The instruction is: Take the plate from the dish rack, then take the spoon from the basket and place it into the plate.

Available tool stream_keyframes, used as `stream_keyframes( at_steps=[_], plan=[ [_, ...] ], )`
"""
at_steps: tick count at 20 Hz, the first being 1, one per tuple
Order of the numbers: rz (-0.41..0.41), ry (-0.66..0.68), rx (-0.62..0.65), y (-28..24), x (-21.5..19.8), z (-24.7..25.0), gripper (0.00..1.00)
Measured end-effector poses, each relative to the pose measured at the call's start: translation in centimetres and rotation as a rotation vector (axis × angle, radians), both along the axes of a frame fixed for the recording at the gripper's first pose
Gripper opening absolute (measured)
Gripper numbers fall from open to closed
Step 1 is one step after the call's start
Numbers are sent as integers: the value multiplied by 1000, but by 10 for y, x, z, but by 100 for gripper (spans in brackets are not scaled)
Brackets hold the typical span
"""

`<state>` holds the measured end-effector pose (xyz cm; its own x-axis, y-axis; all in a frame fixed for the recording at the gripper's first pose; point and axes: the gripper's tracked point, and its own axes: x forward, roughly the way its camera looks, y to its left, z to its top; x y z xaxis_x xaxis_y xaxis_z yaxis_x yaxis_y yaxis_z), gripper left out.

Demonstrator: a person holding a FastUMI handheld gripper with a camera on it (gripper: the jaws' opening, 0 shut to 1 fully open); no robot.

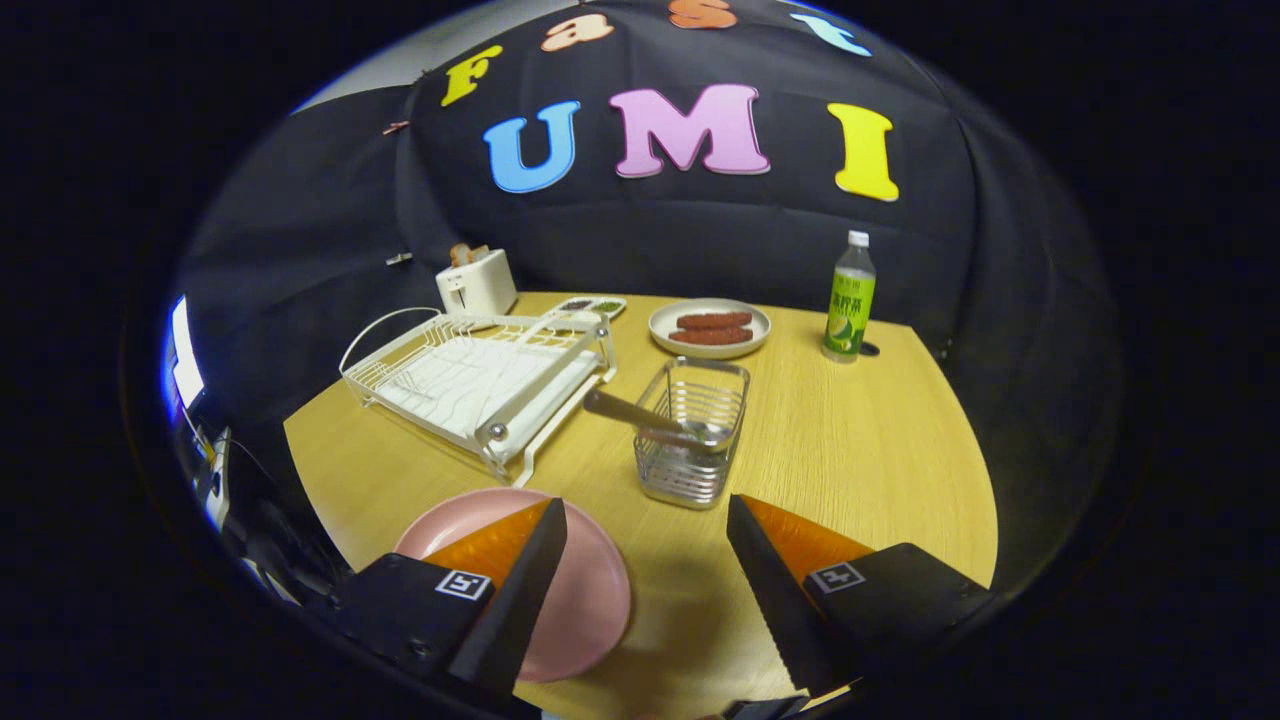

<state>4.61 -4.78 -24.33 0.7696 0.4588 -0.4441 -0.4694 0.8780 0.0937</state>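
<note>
Your tool (645,520) is released, its fingers wide apart with nothing between them. The pink plate (585,600) already lies flat on the worktop (850,450), partly under the left finger, and the white dish rack (480,375) stands empty to the far left. The spoon (640,415) is in the wire basket (693,432), just ahead of the fingers, and its handle leans out over the basket's left rim toward the rack.

The basket looks light, I think. If you pull the spoon sideways, the bowl may catch on the wires and tip or drag the basket. If you grip the handle too near its end, the spoon may swing or slip out. Take care also of the left finger: when you go forward low, it can push the plate. The green bottle (850,300) and the plate of sausages (710,328) stand farther away, so I expect no trouble from them.
</note>
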Motion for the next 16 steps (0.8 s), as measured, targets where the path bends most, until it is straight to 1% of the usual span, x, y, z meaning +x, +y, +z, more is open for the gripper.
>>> stream_keyframes(
  at_steps=[2, 4, 7, 9, 12, 13, 14, 16],
  plan=[
    [18, -111, -19, 4, 9, 21, 99],
    [34, -191, -37, 12, 19, 34, 99],
    [50, -217, -53, 26, 33, 29, 96],
    [48, -244, -78, 32, 45, 24, 98],
    [55, -285, -112, 42, 58, 10, 98],
    [57, -288, -116, 44, 60, 3, 96],
    [59, -286, -120, 47, 62, -3, 91],
    [61, -280, -129, 52, 69, -14, 86]
  ],
)
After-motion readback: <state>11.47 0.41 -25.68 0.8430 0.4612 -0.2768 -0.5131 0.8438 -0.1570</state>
